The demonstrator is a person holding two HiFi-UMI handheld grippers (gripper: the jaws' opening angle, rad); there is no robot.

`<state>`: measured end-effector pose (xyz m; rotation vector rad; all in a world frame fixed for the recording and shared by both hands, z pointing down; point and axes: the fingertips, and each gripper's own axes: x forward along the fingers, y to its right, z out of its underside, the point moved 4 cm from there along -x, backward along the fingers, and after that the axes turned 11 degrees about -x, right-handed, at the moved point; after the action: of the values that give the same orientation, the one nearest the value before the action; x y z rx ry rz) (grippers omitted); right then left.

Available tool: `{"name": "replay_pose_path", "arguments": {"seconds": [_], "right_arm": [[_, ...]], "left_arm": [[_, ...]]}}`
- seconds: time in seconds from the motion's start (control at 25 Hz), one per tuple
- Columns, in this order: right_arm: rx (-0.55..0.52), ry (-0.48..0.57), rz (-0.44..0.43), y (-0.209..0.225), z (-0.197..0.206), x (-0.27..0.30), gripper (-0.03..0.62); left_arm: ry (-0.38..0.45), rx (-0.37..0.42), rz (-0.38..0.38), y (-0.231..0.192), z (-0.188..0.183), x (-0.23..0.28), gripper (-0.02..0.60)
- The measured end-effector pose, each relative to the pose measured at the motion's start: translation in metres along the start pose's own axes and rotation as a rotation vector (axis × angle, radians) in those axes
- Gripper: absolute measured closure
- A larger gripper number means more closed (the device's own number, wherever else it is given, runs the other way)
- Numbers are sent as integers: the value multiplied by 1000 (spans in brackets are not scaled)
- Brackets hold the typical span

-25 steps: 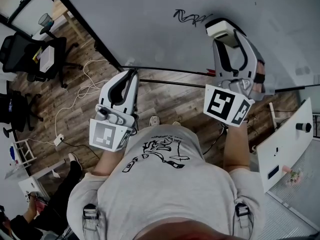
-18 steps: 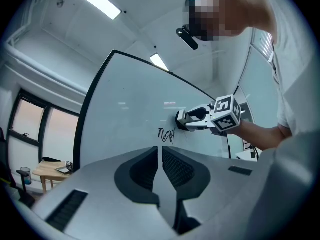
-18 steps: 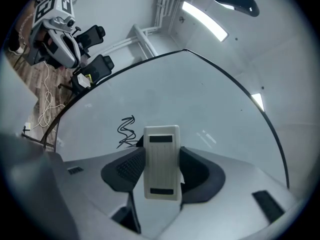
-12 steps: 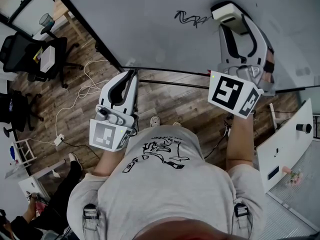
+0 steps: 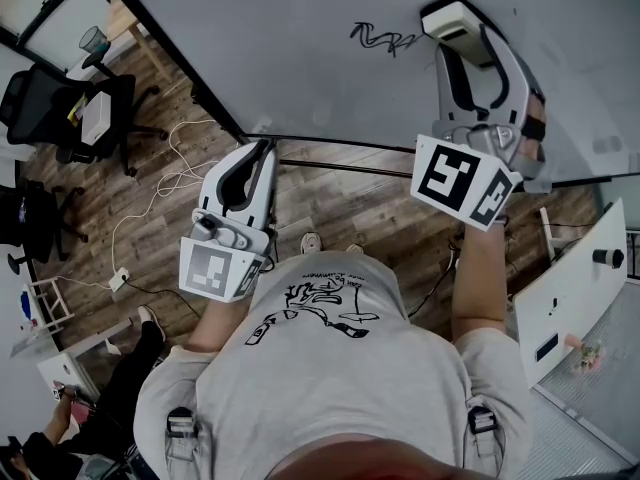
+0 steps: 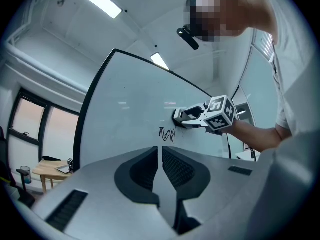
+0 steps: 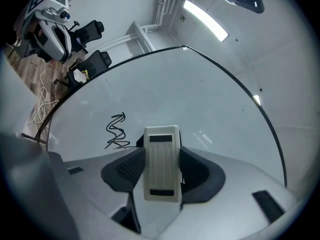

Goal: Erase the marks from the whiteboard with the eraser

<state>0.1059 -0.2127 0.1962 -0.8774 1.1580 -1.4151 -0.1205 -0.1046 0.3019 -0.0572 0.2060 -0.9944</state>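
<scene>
Your right gripper (image 5: 458, 30) clamps the one white ribbed plastic block eraser (image 7: 161, 166) between its jaws. In the right gripper view the eraser's ribbed back faces the camera and its long axis stands upright, crosswise to the jaws' grip. It sits at the large white whiteboard (image 5: 300, 48), just right of the single black scribbled mark (image 5: 382, 38). Your left gripper (image 6: 160, 156) is held low, well apart from the eraser, with its jaws together on nothing.

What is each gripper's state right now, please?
Left gripper: shut, holding nothing.
Right gripper: shut on the eraser.
</scene>
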Motion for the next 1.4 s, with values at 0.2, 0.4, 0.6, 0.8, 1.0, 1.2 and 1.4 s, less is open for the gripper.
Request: {"name": "replay_pose_path", "arguments": {"seconds": [0.2, 0.4, 0.6, 0.8, 1.0, 1.2, 1.4], "right_arm": [[-9, -4, 1, -5, 0, 1, 368], [-20, -2, -24, -19, -4, 4, 368], [-36, -9, -27, -26, -6, 5, 368], [-49, -10, -43, -33, -7, 6, 368], [-59, -12, -63, -43, -9, 7, 368], [-75, -10, -86, -55, -12, 9, 368], [-88, -13, -95, -61, -13, 10, 368]], "left_arm": [[-3, 1, 0, -1, 1, 0, 538], [-4, -1, -2, 0, 0, -1, 538], [-10, -6, -5, -2, 3, -2, 538], [-13, -8, -4, -1, 4, -3, 538], [-9, -2, -7, -2, 3, -4, 538], [-11, -4, -9, -2, 2, -4, 538], [-16, -6, -8, -2, 3, -4, 538]]}}
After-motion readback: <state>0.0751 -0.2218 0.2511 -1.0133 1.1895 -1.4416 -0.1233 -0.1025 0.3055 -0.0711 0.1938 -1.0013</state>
